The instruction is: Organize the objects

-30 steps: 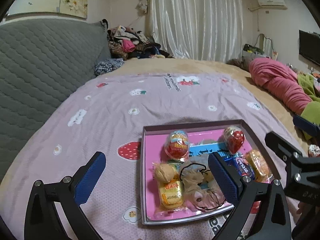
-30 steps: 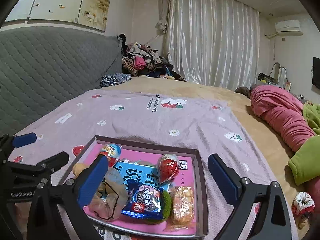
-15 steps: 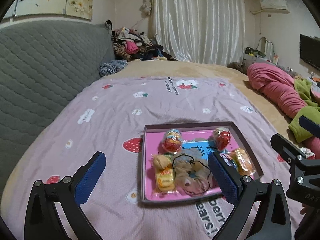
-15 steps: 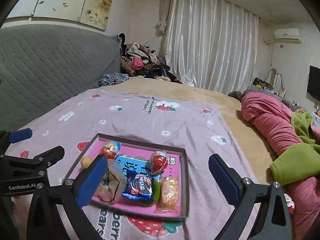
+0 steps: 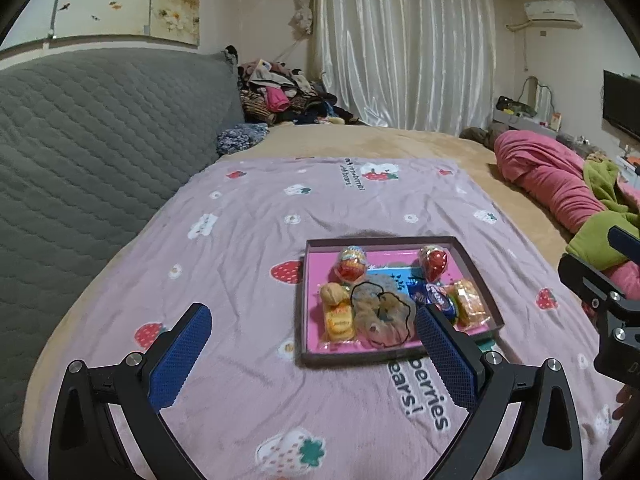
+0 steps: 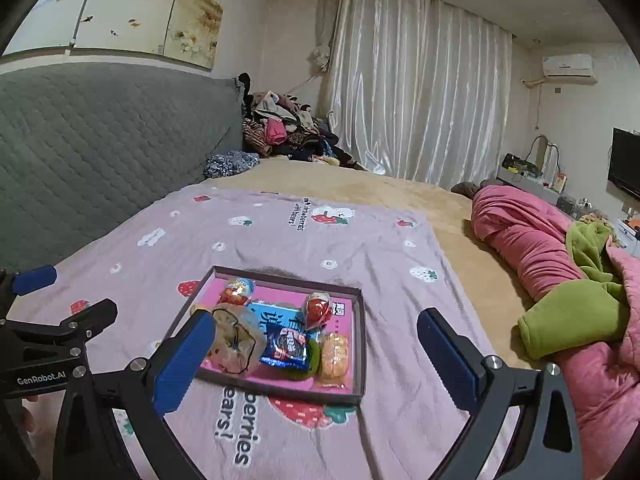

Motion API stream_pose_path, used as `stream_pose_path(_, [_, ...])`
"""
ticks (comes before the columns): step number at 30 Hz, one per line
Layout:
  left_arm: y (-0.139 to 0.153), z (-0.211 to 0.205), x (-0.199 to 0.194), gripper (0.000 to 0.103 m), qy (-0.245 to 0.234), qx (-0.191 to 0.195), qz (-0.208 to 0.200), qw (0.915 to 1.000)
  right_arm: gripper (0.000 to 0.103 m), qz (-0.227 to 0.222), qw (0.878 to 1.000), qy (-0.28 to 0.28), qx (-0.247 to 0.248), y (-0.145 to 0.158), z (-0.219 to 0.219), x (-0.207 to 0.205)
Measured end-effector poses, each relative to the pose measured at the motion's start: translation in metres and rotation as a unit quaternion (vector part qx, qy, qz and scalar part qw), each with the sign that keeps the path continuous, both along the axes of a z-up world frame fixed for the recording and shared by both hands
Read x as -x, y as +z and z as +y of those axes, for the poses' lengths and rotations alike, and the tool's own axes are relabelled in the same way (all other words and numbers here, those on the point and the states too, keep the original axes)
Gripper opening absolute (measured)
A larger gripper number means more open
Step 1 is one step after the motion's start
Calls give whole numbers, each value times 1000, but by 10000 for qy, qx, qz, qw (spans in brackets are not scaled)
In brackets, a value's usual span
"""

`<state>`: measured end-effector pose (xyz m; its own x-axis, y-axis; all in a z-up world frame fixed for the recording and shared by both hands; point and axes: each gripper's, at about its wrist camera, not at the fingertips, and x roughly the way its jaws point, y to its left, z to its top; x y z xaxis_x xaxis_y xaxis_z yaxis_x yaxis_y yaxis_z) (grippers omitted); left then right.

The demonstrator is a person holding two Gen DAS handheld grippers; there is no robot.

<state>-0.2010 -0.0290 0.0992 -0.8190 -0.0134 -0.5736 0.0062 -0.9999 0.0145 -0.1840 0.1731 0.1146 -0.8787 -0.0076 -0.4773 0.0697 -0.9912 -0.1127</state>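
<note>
The snack tray (image 5: 476, 268) lies ahead of the left claw (image 5: 312, 356) and right claw (image 6: 316, 364), both wide open, empty.

The left gripper's right finger (image 5: 446, 350) covers the tray's (image 5: 400, 358) near right corner. In the right wrist view, the left finger (image 6: 186, 360) hides part of the mesh bag (image 6: 236, 340). Wrapper print on the blue packet (image 6: 288, 346) is too small to read.

Snacks (image 5: 384, 300) in tray (image 5: 376, 242) on blanket (image 5: 248, 248)
</note>
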Motion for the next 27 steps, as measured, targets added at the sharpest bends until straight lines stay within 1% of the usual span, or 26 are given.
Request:
stream_pose_path(7, [18,-2,-33,102,25,46,64,10000,102,36,10000,34,36,13,-2,-30])
stream_pose_path(18, [38,-2,-75,102,80,125,158,9998,102,213,9998,59,25,39,-4,-72])
stream_pose_path(27, [51,-3,-104,102,113,158,267,9995,102,224,9997,87,38,46,-4,-96])
